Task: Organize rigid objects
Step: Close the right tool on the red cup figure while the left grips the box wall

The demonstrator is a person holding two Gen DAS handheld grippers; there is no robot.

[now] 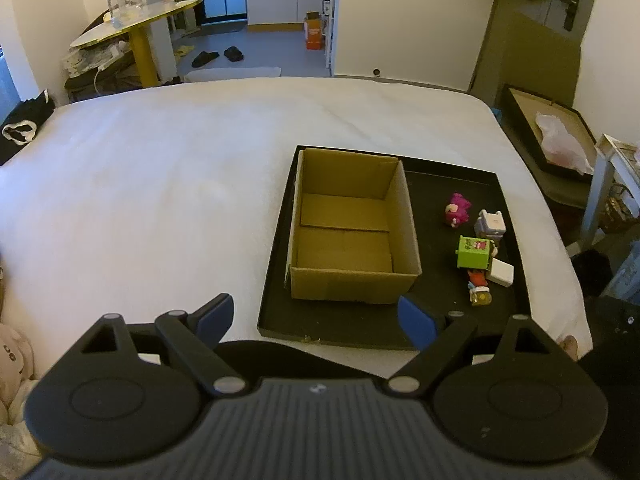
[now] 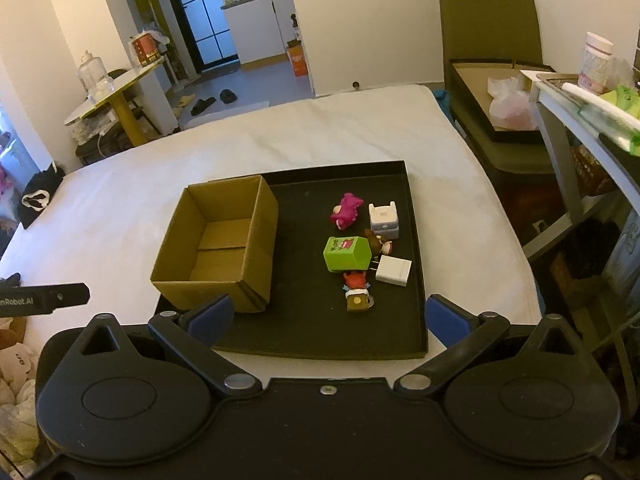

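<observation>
An open cardboard box [image 1: 352, 224] [image 2: 218, 240] with nothing in it stands on the left half of a black tray [image 1: 460, 176] [image 2: 312, 320] on a white bed. On the tray's right half lie a pink toy [image 2: 346, 208], a pale boxy toy [image 2: 384, 218], a green box [image 2: 346, 255], a white charger [image 2: 394, 270] and a red figure [image 2: 357, 292]. My left gripper [image 1: 316, 318] hovers open near the tray's front edge, holding nothing. In the right wrist view my right gripper [image 2: 328, 318] is open over the tray's front, short of the toys.
The white bed [image 1: 160, 184] spreads wide to the left of the tray. A shelf [image 2: 576, 100] and a dark box with a plastic bag [image 2: 508, 108] stand to the right of the bed. A yellow-legged round table [image 1: 136, 32] stands beyond the far edge. Plush toys [image 1: 12, 364] lie at the lower left.
</observation>
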